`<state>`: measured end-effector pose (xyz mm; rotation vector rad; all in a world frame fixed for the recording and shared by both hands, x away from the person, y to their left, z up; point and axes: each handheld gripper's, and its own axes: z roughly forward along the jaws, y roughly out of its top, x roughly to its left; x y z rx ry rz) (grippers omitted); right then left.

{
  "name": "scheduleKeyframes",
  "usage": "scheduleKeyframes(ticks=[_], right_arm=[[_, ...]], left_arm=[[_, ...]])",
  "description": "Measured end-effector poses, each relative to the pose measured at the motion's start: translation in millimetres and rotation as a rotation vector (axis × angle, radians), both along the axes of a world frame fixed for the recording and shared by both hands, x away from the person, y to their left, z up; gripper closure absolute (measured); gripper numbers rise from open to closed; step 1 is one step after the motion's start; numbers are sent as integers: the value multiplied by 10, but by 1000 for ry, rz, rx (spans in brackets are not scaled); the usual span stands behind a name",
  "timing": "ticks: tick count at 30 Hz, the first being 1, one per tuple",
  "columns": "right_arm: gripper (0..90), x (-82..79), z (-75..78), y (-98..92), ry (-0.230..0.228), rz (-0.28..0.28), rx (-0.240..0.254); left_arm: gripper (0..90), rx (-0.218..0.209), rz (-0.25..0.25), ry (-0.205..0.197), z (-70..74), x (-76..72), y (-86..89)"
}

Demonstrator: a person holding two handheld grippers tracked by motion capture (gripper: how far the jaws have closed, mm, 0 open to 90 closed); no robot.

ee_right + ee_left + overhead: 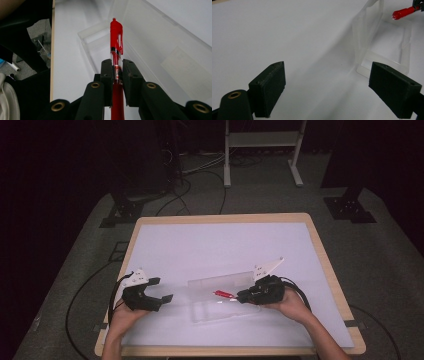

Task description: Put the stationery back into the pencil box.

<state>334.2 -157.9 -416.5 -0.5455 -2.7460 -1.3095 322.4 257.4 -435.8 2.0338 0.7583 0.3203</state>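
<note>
the right gripper (117,72) pinches a red pen (116,40) with a clip; its capped end sticks out past the jaws over the clear box (160,47). the left gripper (327,87) is wide open, holding nothing.

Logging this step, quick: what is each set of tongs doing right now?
Left tongs: open, holding nothing.
Right tongs: closed on the red pen.

You see the table (200,245) brightly lit, the room around it dark, soft shadows, and near jaws slightly blurred.
</note>
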Motion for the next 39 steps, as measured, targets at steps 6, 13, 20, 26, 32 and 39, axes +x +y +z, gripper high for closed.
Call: scheduleKeyframes(ticks=[6,13,20,26,32,39], right_arm=[[786,28,-62,60,7,32,-22],[786,55,-104,121,11,70,-39],[786,88,-160,150,19,80,-46],[786,122,-223,192,22,97,-71],[786,153,-274,213,28,102,-90],[786,181,-327,232,34,105,-109]], left_arm=[[134,0,-11,-3,3,-1,-7],[134,-6,-11,-9,17,-2,-10],[127,-1,-12,-4,11,-1,-26],[127,-6,-13,-3,10,4,-25],[123,-9,-10,-8,17,1,-17],[122,-13,-10,-7,25,4,-21]])
